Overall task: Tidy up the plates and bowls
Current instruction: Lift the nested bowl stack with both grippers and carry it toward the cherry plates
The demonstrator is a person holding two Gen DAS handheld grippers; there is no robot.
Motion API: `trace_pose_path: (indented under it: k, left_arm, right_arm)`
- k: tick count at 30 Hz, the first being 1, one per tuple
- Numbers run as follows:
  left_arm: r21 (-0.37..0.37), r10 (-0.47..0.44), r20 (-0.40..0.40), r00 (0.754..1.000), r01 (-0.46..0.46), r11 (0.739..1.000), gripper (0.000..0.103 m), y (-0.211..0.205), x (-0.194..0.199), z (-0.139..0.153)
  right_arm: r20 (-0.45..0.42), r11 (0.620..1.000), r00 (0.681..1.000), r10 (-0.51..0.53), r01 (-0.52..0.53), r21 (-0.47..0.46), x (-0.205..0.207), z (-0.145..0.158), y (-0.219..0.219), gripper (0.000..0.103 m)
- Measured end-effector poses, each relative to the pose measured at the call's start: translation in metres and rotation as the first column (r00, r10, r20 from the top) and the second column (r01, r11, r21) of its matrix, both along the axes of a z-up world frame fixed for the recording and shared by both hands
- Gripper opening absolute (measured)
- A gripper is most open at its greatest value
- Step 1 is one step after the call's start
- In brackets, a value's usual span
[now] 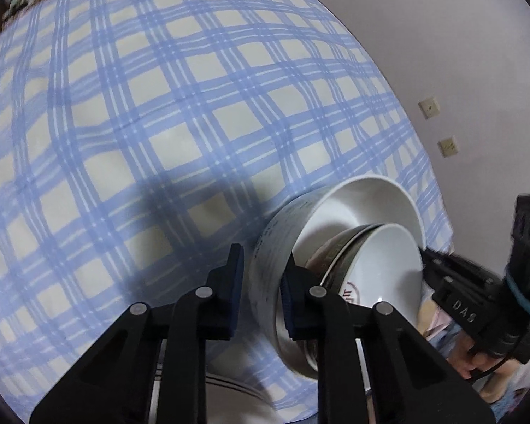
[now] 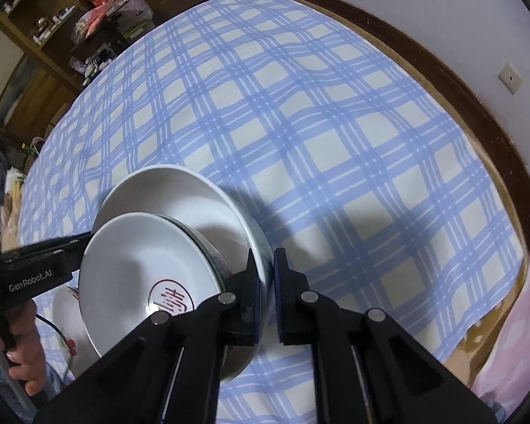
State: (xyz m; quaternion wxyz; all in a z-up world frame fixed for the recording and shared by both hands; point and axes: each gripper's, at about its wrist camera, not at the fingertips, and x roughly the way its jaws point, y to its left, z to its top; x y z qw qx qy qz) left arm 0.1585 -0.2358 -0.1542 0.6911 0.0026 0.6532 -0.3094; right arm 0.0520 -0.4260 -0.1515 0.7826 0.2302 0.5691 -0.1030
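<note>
A large white bowl [image 1: 367, 205] [image 2: 180, 190] holds two smaller nested bowls; the top one [image 1: 388, 265] [image 2: 130, 261] has a red mark inside. The stack is tilted above the blue plaid tablecloth. My left gripper [image 1: 261, 289] straddles the big bowl's rim, one finger [image 1: 293, 300] inside and one finger [image 1: 233, 282] outside with a small gap. My right gripper [image 2: 268, 289] is shut on the opposite rim of the big bowl. Each gripper also shows in the other's view: the right one [image 1: 441, 275], the left one [image 2: 53, 251].
The plaid tablecloth [image 1: 159, 123] [image 2: 300, 123] covers a round wooden table. A plate with a dark rim [image 1: 229, 385] [image 2: 65, 314] lies under the stack near the table's edge. A wall with sockets [image 2: 510, 77] stands at the right, shelves [image 2: 53, 28] at far left.
</note>
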Motion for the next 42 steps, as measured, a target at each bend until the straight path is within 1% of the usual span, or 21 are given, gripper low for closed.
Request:
trace_pose_path:
  k: [2,4,7,9,13,17,23,32,34,38,40,42]
  left_arm:
    - [-0.015,0.014,-0.014,1.0,-0.014,1.0,0.018,0.0,0.001,-0.002]
    - [-0.011,0.016,-0.01,1.0,-0.016,1.0,0.018,-0.001,0.001,-0.002]
    - [-0.024,0.016,-0.015,1.0,-0.016,1.0,0.015,-0.001,0.0,-0.002]
    - [-0.018,0.013,-0.002,1.0,-0.013,1.0,0.014,-0.002,-0.002,0.0]
    - [-0.026,0.022,0.015,1.0,-0.022,0.999,0.014,-0.001,-0.004,0.001]
    - [-0.007,0.005,0.056,0.998,-0.004,1.0,0.012,-0.002,-0.011,0.008]
    - [0.025,0.003,0.08,0.997,-0.005,1.0,0.01,-0.001,-0.018,0.016]
    - [0.053,0.02,0.081,0.997,-0.025,0.998,0.011,0.001,-0.023,0.023]
    - [0.059,0.008,0.087,0.996,-0.013,0.998,0.011,0.001,-0.024,0.025]
    - [0.072,0.0,0.094,0.996,-0.007,0.997,0.011,0.001,-0.026,0.021]
    - [0.062,0.012,0.079,0.997,-0.017,0.998,0.011,0.003,-0.024,0.016]
    - [0.054,0.015,0.082,0.997,-0.019,0.998,0.011,0.005,-0.024,0.014]
  right_arm:
    - [0.0,1.0,1.0,-0.004,0.004,0.013,0.0,-0.002,-0.002,0.011]
    - [-0.004,1.0,1.0,-0.01,0.01,0.017,0.0,-0.003,-0.002,0.011]
    - [0.0,1.0,1.0,-0.012,0.012,0.02,0.0,-0.003,-0.002,0.011]
    - [0.001,1.0,1.0,-0.001,0.001,0.015,0.0,-0.003,-0.001,0.011]
    - [0.03,0.999,0.999,-0.022,0.021,0.024,-0.005,-0.002,-0.003,0.01]
    - [0.054,1.0,0.998,-0.019,0.019,0.004,-0.009,0.002,0.001,0.01]
    - [0.084,0.999,0.996,-0.036,0.035,0.007,-0.015,0.008,0.003,0.01]
    - [0.097,0.999,0.995,-0.032,0.034,-0.013,-0.018,0.019,0.009,0.011]
    - [0.094,0.999,0.995,-0.024,0.026,-0.023,-0.018,0.019,0.01,0.011]
    - [0.092,1.0,0.996,-0.021,0.022,-0.013,-0.019,0.014,0.009,0.011]
    - [0.086,1.0,0.996,-0.01,0.012,-0.014,-0.018,0.011,0.01,0.011]
    - [0.084,1.0,0.996,-0.004,0.006,-0.024,-0.017,0.01,0.012,0.01]
